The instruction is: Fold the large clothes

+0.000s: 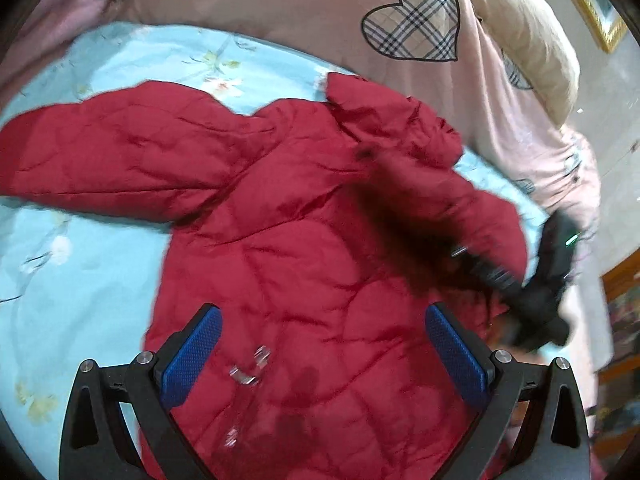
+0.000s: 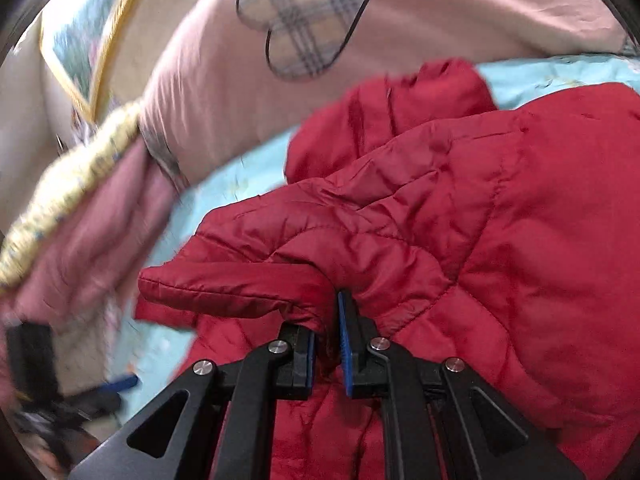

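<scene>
Red padded jacket [image 1: 304, 208] spread on a pale blue floral sheet [image 1: 120, 56], one sleeve pinched.
Right gripper [image 2: 329, 344] is clamped tight on one sleeve [image 2: 256, 276]; left gripper [image 1: 320, 352] hangs wide open and empty above the jacket body. Beyond both lies one pink quilt [image 1: 280, 4] with plaid hearts.

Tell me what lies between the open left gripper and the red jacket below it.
Nothing visible does. The left gripper hangs open over the red jacket with only air between. The right gripper is already clamped on a sleeve.
</scene>
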A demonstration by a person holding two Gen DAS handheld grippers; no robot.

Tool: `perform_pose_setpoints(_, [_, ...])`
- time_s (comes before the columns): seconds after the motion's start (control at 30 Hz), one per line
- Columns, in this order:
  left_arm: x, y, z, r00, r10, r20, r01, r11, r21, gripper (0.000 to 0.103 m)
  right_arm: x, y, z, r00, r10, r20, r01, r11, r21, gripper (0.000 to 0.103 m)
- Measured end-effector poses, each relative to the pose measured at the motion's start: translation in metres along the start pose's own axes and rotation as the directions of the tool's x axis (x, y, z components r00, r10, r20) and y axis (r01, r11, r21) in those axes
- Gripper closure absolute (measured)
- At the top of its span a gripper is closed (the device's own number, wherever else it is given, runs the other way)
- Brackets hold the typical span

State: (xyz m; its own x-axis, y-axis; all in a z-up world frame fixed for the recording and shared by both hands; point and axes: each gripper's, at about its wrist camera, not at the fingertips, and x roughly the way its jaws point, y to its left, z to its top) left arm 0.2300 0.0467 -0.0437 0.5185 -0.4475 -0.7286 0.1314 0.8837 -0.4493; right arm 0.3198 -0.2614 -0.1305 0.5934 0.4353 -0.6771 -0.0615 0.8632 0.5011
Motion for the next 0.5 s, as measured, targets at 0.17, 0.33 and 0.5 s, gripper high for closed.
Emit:
perform_pose_setpoints(0.17, [0.031,0.013,0.043,0.990,-0.134,-0.039,0.131,0.988,-0.079,0.001,0.029,0.029,-0.019,0.995,-0.089,-0.049,0.081,0.986,-0.146,0.090])
perform_pose_setpoints(0.33, [0.089,0.028,0.082,0.967,-0.225,-0.118,0.202,0.963,-0.180,0.022,0.032,0.037,-0.023,0.994,-0.101,-0.041,0.093,0.981,-0.169,0.088])
perform_pose_setpoints(0.5, [0.140,0.032,0.092,0.951,-0.243,-0.192,0.209,0.961,-0.180,0.079,0.031,0.036,-0.024,0.994,-0.101,-0.036,0.094,0.982,-0.164,0.088])
